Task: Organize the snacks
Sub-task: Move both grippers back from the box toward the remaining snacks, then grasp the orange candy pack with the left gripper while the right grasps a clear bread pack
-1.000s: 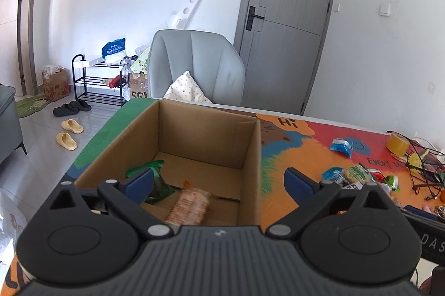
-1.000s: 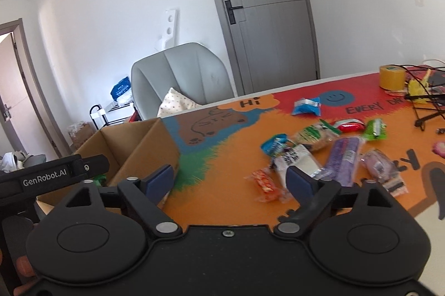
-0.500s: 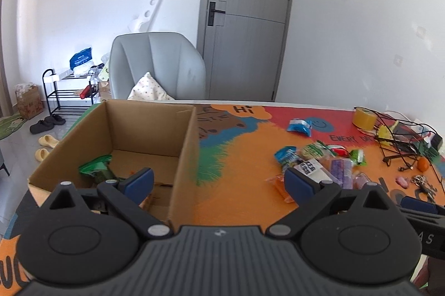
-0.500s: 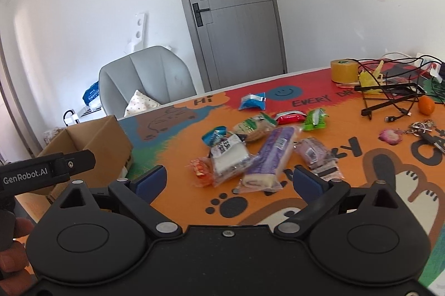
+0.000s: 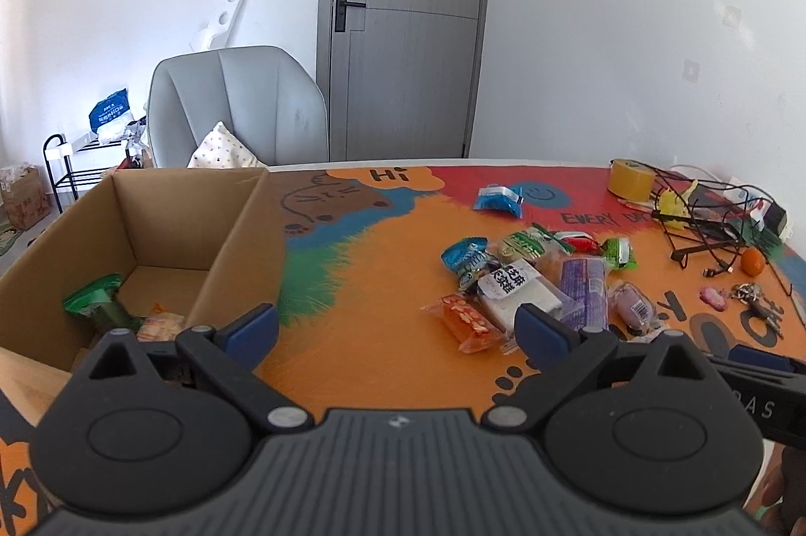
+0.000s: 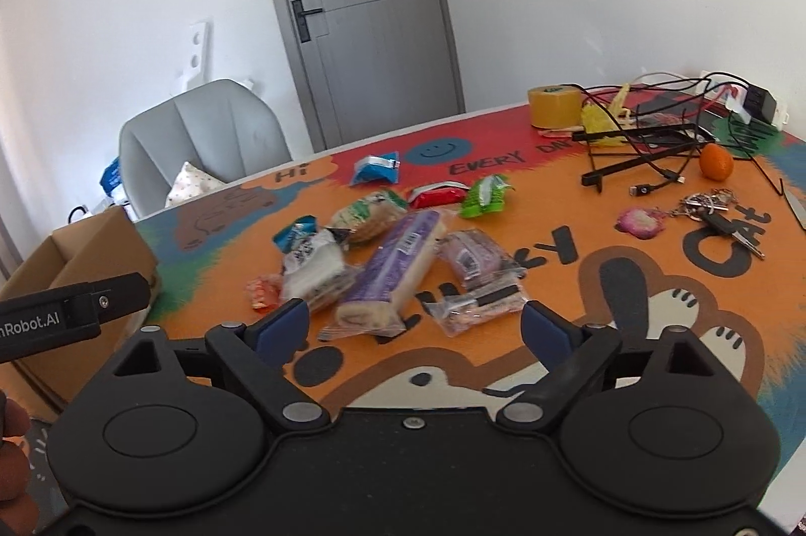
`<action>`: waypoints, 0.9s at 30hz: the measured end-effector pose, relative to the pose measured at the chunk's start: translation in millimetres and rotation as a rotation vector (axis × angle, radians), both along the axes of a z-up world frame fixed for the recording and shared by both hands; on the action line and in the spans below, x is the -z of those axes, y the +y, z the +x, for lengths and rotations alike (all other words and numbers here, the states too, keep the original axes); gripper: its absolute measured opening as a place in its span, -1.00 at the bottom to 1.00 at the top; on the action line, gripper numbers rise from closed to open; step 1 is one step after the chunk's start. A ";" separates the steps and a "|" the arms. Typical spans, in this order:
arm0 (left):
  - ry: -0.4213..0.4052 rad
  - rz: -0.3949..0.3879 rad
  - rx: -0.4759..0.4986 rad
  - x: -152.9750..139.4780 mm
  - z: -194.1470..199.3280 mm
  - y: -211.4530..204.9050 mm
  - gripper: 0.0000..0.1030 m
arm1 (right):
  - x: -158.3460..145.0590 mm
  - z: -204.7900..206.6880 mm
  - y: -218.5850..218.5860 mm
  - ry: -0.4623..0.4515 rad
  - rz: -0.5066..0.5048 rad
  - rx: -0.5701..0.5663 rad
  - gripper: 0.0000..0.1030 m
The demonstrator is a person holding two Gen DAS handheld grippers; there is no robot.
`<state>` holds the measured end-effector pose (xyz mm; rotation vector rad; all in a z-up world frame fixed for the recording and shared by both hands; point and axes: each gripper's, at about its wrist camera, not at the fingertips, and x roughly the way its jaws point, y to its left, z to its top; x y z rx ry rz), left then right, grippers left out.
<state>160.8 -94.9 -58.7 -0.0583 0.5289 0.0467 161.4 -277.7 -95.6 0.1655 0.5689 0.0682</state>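
Both my grippers hover above the table mat (image 5: 362,284), jaws spread wide, nothing between the pads.

Left gripper (image 5: 398,327): blue pads at lower centre of the left wrist view, well apart, holding nothing. The left pad sits in front of the near corner of the cardboard box (image 5: 242,244), which fills the left of the frame. Inside the box, lower left: a green packet (image 5: 95,299) and a pale orange packet (image 5: 161,327), lying on the box floor.

Right gripper (image 6: 415,329): jaws have just been closing a little, but stand wide and empty. The snack pile lies just beyond the pads, centre of the right wrist view: purple long packet (image 6: 398,274), white packet (image 6: 312,269), small orange packet (image 6: 264,289), clear wrapped packet (image 6: 478,304), another purple packet (image 6: 473,259). Farther up the frame: beige-green packet (image 6: 370,216), red packet (image 6: 435,196), green packet (image 6: 483,196), blue packet (image 6: 375,168) apart from the rest near the smiley print.

Upper right of the frame: yellow tape roll (image 6: 554,105), black wire stand (image 6: 640,143) with cables, an orange fruit (image 6: 716,161), keys (image 6: 715,208). The box shows at left edge.
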 end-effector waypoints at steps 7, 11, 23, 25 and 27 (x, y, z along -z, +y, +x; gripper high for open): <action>0.028 0.027 0.005 14.6 20.3 -13.7 0.93 | 10.3 14.5 -9.1 0.012 -0.044 0.046 0.70; 0.041 0.035 0.014 22.3 30.6 -20.4 0.91 | 17.6 23.8 -11.0 0.028 -0.068 0.055 0.61; 0.087 0.037 0.016 41.8 62.5 -34.4 0.72 | 35.5 50.2 -13.7 0.085 -0.113 0.056 0.52; 0.095 0.037 0.015 44.7 67.3 -35.7 0.65 | 38.3 53.4 -12.1 0.090 -0.127 0.052 0.50; 0.104 0.034 0.014 47.3 72.0 -36.9 0.55 | 40.7 56.8 -12.1 0.097 -0.129 0.051 0.47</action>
